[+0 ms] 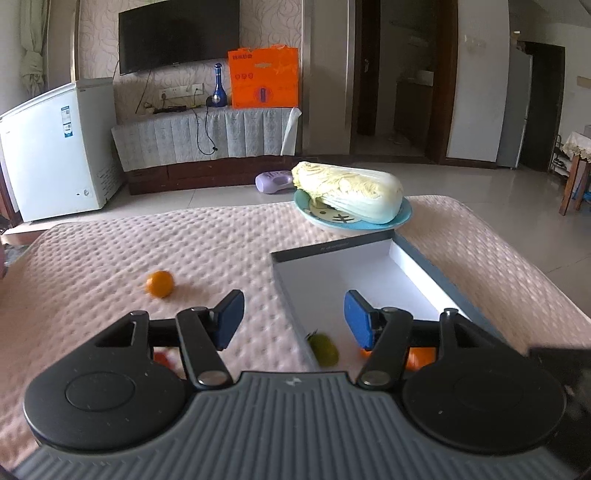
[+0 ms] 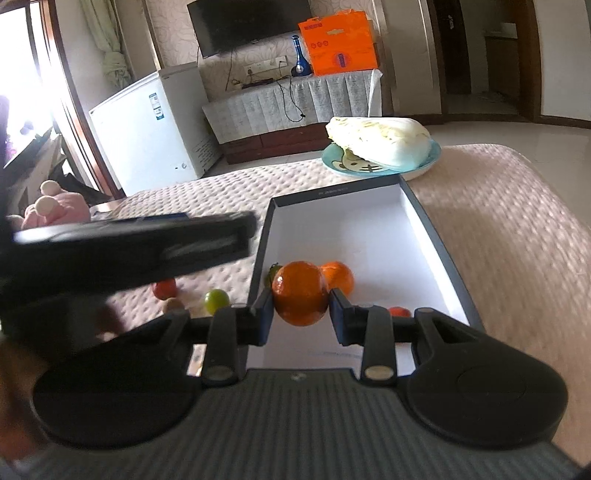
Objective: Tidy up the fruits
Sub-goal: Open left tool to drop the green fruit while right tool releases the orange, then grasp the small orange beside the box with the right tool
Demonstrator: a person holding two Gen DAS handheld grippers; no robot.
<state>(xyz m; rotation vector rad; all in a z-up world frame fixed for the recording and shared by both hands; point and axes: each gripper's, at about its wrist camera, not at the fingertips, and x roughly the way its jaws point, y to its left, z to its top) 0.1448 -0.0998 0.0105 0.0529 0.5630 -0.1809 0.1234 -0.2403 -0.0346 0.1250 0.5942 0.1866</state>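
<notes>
Right gripper was clamped on an orange above the box; left gripper was held wide, empty.

You face a patterned wall with mounted television, white chest freezer left, glossy tiled floor, daylit window.

Both cameras ride low on their grippers, looking forward and downward along the fingers across the quilted bed cover. The left view sits close beside the shallow box; the right view looks straight into it. Both share the box, the cabbage plate and the far television wall.
</notes>
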